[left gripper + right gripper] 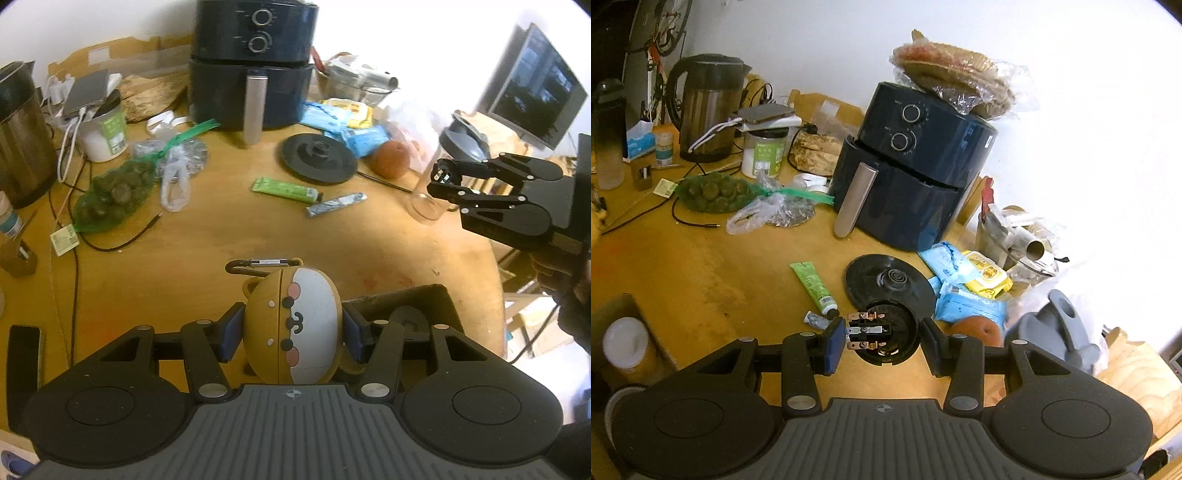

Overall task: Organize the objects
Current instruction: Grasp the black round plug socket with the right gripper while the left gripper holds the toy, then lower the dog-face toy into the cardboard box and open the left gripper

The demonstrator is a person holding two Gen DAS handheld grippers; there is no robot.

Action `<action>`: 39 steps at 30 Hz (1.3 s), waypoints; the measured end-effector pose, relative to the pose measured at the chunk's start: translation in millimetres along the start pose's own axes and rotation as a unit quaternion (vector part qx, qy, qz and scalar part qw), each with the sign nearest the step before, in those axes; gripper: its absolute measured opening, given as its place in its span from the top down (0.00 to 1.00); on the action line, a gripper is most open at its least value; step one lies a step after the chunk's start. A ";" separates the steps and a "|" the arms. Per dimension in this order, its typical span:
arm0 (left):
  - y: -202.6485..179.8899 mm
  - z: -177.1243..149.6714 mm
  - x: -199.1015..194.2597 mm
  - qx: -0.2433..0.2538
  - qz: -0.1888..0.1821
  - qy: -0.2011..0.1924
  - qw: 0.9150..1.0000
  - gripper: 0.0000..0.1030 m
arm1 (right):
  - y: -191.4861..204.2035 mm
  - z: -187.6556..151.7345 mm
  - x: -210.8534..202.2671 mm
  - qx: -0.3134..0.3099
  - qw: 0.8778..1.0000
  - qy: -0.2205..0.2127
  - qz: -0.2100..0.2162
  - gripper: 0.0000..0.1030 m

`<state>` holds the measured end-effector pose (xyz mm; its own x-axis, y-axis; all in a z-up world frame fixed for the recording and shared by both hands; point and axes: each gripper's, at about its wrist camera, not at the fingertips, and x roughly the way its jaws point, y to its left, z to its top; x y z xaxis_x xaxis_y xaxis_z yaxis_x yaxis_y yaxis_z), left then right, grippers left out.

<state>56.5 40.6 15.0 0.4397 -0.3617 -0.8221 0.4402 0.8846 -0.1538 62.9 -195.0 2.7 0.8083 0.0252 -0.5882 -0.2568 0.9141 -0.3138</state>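
We hold a brown-and-white cartoon-faced case in our left tongs, whose blue pads press its two flanks at 9 and 3 o'clock. The case sits low at the middle of the left wrist view, above the wooden counter. Its long axis runs from 6 to 12 o'clock, along the fingers, with the seam between brown and white halves following that same line and the face turned up toward the camera. A carabiner lies crosswise at its far end, at 12 o'clock. Our right tongs grip a small round black socket part, with copper contacts showing on its 9 o'clock side, facing the camera. It is held clear of the counter, in front of the black disc lying at 12 o'clock from it. A green tube lies at 10 o'clock, its cap end pointing toward us. The dark air fryer stands beyond the disc.
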 end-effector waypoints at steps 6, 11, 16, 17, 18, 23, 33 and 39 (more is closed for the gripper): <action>-11.3 0.4 -1.1 0.025 -0.008 0.002 1.000 0.48 | -6.4 -10.8 -24.6 0.076 0.996 0.013 0.041 0.55; -15.4 -1.9 2.0 0.026 -0.017 0.011 0.999 0.48 | 1.0 -25.8 -40.5 0.108 0.992 0.025 0.063 0.55; -27.2 -10.9 7.0 0.034 -0.031 0.024 0.999 0.48 | 8.0 -43.0 -55.6 0.137 0.987 0.038 0.080 0.55; -29.6 -12.5 7.9 0.036 -0.035 0.027 0.998 0.48 | 8.7 -45.2 -57.4 0.143 0.985 0.040 0.082 0.55; -32.5 -14.0 8.7 0.039 -0.038 0.029 0.998 0.48 | 9.7 -47.9 -60.5 0.148 0.984 0.043 0.084 0.55; -45.4 -17.2 10.7 0.058 -0.052 0.038 0.996 0.48 | 10.7 -53.8 -74.2 0.163 0.981 0.041 0.097 0.55; -62.9 -14.1 9.6 0.077 -0.052 0.034 0.995 0.47 | 11.0 -58.8 -92.1 0.170 0.979 0.033 0.105 0.55; -61.0 -13.4 -1.7 0.067 -0.058 0.010 0.996 0.47 | 16.1 -62.2 -92.7 0.170 0.977 0.033 0.122 0.55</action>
<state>18.4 -8.8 18.5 0.3645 -0.4510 -0.8147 0.5886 0.7895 -0.1737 -49.1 -207.8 5.9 0.7069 0.2430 -0.6643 -0.2378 0.9661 0.1005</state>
